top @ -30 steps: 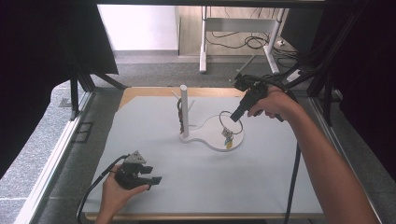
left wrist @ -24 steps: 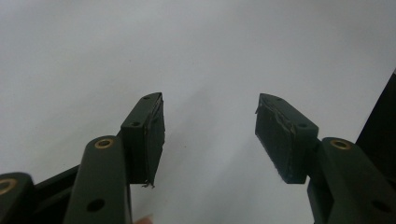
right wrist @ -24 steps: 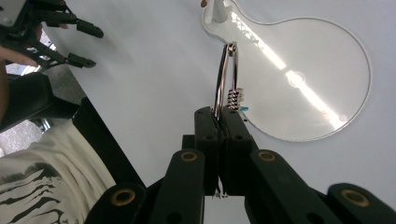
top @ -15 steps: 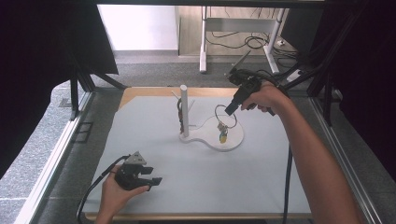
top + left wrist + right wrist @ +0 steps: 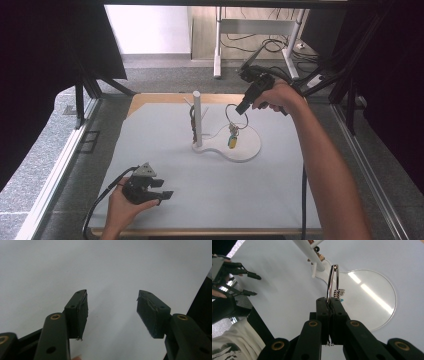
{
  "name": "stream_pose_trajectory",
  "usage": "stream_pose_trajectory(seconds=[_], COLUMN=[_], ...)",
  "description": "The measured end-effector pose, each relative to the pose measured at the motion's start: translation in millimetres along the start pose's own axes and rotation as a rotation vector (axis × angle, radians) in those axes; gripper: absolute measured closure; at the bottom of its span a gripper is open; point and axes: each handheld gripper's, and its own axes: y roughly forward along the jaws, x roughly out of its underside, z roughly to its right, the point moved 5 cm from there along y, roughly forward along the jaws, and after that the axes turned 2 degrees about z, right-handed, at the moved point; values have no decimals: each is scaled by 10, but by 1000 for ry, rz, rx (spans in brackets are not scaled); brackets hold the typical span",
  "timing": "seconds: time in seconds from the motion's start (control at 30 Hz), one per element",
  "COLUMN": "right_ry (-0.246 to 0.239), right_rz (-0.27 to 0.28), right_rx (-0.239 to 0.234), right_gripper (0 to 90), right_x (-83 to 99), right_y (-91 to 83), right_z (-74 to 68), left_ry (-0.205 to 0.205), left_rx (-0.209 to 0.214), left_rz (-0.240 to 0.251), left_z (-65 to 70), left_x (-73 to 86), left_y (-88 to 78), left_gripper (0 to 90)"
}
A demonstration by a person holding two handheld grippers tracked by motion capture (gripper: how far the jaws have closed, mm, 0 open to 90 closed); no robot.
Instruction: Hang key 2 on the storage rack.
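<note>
Pinching a metal key ring (image 5: 332, 282) between its closed jaws, our right gripper (image 5: 242, 107) holds the ring above the round white base (image 5: 250, 148) of the peg stand, with the ring rising straight out of the jaw tips in the right gripper view. A small yellow and blue charm (image 5: 232, 140) dangles from the ring, hanging just over the base. The stand's white upright post (image 5: 197, 117) rises just to the left of the ring, with a darker item (image 5: 192, 120) hung on its side pegs. Our left gripper (image 5: 159, 194) rests well away from the stand, near the front edge of the white table mat (image 5: 150, 135), its jaws spread wide with nothing between them. Bare mat lies all around the stand.
</note>
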Motion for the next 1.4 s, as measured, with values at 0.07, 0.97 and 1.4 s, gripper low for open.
stream_pose_trajectory(seconds=[0.07, 0.97, 1.4], right_ry=[4, 7, -15], right_rz=[5, -6, -16], right_rx=[1, 21, 22], right_gripper=[872, 872, 872], right_x=[-40, -359, -466], right_y=[-4, 408, 552], right_z=[21, 39, -57], left_ry=[0, -4, -12], left_rx=[16, 8, 4], left_rz=[-3, 21, 22], left_z=[19, 19, 11], left_x=[-2, -5, 2], left_y=[25, -49, -59], left_gripper=[426, 424, 425])
